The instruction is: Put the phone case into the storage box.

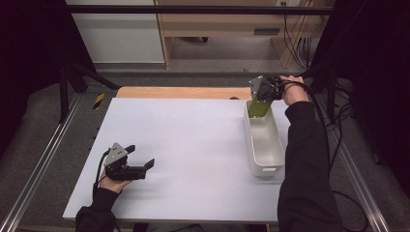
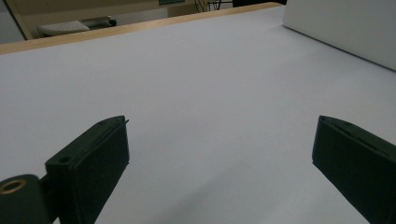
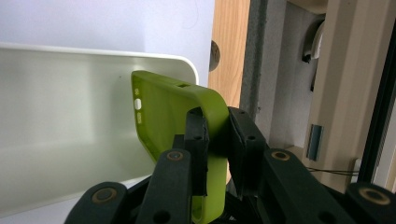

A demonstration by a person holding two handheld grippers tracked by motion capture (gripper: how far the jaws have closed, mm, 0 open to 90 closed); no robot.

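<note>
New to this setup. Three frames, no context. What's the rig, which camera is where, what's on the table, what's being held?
There is no robot arm here. A person holds a hand-operated two-jaw gripper in each hand and works at a white table.

The high view looks down from above the person's side; the forearms come in from the bottom. The other two pictures come from cameras riding on the grippers, looking along their black jaws.

On the table stands a long white bin, at the right side.

The right gripper is shut on the edge of a green phone case and holds it over the far end of the bin; the same grip is seen from above.

The left gripper is open, with nothing between its jaws, low over the bare table near the front left. Its own view shows the jaws wide apart.
</note>
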